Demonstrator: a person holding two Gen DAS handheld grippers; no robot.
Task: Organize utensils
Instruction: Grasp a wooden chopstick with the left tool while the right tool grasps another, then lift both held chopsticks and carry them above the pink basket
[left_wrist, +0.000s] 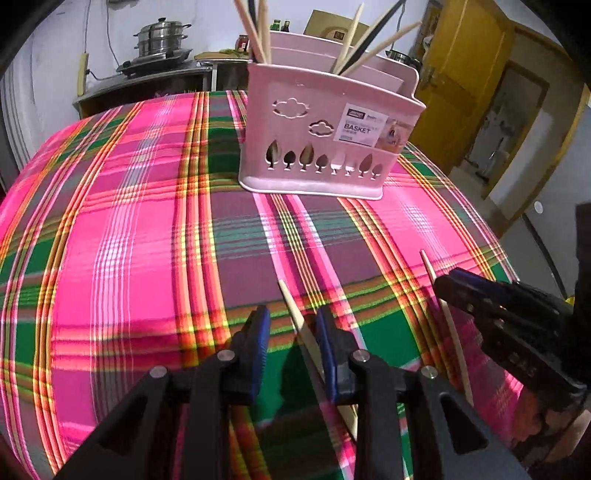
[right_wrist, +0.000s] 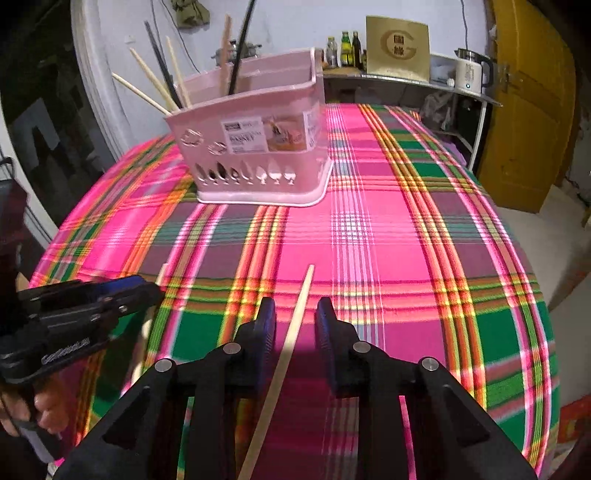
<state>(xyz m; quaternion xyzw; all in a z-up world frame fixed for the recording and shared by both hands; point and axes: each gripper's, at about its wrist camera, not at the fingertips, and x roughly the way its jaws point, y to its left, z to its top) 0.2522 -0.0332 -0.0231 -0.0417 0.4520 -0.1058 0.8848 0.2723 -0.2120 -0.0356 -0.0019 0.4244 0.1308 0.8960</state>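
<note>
Left wrist: left gripper (left_wrist: 293, 332) jaws apart, straddling a pale wooden chopstick (left_wrist: 295, 317) lying on the plaid tablecloth (left_wrist: 129, 221). Pink plastic utensil basket (left_wrist: 325, 140) stands beyond.

Right wrist: right gripper (right_wrist: 295, 325) likewise gaping around a second wooden chopstick (right_wrist: 291, 339). Judged light, stiff, slippery; grip mid-shaft.

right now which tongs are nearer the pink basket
Hard to call; neither is clearly nearer. The left tongs and right tongs both sit open at the table's near edge, each straddling a chopstick, with the pink basket far across the cloth.
</note>
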